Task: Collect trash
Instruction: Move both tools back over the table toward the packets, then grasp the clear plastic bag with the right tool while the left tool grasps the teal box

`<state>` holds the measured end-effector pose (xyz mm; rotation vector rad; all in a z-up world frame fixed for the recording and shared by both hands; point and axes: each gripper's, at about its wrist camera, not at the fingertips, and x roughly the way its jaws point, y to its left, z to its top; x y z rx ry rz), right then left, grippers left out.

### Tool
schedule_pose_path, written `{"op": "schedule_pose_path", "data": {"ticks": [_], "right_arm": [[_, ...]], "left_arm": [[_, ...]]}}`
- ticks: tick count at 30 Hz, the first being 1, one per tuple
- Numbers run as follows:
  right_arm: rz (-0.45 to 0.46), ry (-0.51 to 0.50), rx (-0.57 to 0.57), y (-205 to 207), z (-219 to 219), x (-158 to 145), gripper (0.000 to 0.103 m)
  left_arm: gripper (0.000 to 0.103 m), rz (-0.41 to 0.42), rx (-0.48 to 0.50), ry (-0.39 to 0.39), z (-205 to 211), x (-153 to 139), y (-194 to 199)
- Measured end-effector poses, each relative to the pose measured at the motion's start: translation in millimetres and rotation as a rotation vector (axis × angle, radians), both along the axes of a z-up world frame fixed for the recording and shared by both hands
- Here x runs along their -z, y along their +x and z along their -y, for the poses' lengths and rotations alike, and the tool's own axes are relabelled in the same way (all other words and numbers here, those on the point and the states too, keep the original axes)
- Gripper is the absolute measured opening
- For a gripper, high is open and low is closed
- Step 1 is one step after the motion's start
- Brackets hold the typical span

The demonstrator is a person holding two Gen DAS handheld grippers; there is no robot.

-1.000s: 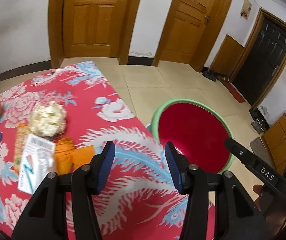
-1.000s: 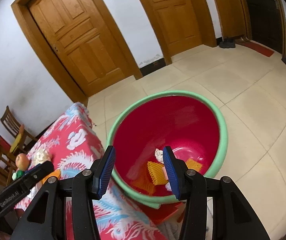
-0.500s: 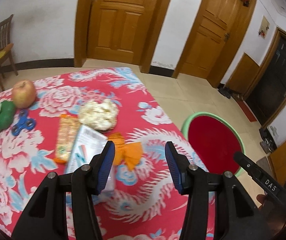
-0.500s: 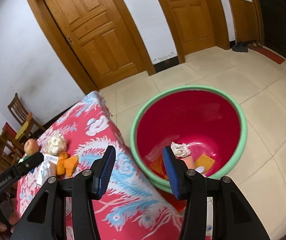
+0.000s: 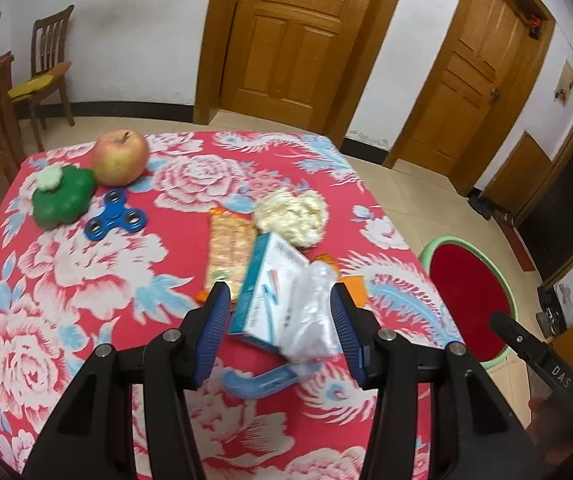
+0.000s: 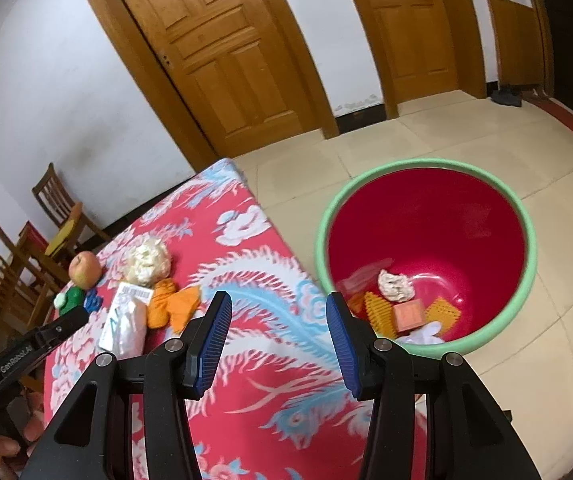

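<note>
Since it sits low centre in the left wrist view, between the left gripper's [image 5: 280, 332] parted, empty fingers, the white carton [image 5: 264, 292] looks light, crushable; grip its side walls. Its plastic wrap [image 5: 312, 316] seems slippery.

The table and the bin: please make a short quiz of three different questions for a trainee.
1. True or false: the left gripper is shut on the white box.
2. Which lies nearest the apple? A) the green toy B) the paper ball C) the bin
3. Fill in: the bin stands on the ____, beside the table.

Key
1. False: its jaws stand open above the box and the pads do not touch it.
2. A: the toy lies right beside the apple, with the blue spinner next to it.
3. Floor.
</note>
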<state>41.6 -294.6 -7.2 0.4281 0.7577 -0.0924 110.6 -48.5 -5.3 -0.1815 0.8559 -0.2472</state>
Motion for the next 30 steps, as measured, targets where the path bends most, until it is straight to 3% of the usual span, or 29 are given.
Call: {"op": "schedule_pose_path", "data": {"ticks": [16,30], "right_arm": [[-0.018,-0.021,-0.138,27,-67,-1,0.051],[-0.071,-0.018,-0.258,56,-121,18,0.051]], "left_arm": [[0.052,-0.054,-0.073,-0.027,-41,21,0],[0.052,-0.099,-0.16,-0.036,-79,43,3]]}}
